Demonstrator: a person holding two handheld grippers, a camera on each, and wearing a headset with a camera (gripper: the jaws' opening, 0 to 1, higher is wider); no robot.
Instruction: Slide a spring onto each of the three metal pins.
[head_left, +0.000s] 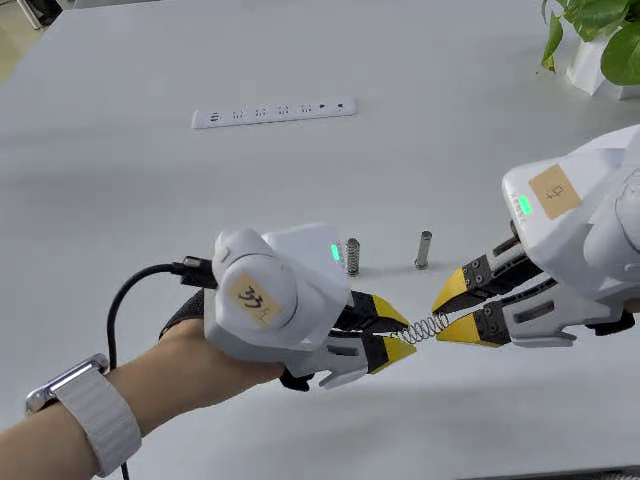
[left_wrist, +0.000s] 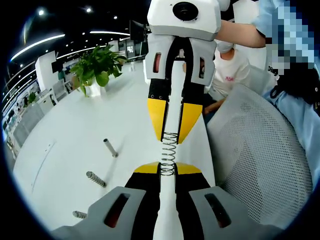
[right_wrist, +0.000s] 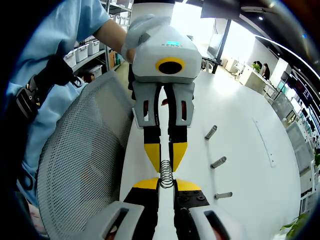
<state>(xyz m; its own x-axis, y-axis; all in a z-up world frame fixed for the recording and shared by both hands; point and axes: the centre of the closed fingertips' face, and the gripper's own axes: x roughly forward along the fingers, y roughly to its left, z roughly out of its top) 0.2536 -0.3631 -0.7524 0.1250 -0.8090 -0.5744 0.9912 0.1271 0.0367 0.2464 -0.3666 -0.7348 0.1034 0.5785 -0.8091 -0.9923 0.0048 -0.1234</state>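
Note:
A small coil spring spans the gap between my two grippers above the near part of the white table. The left gripper is shut on one end, and the right gripper is shut on the other. In the left gripper view the spring runs from my own yellow tips up to the right gripper's tips. In the right gripper view the spring is seen the same way. Behind stand a pin wearing a spring and a bare pin. A third pin, with a spring, shows in the left gripper view.
A white power strip lies farther back on the table. A potted plant stands at the far right corner. A grey mesh chair and seated people are beside the table's near edge.

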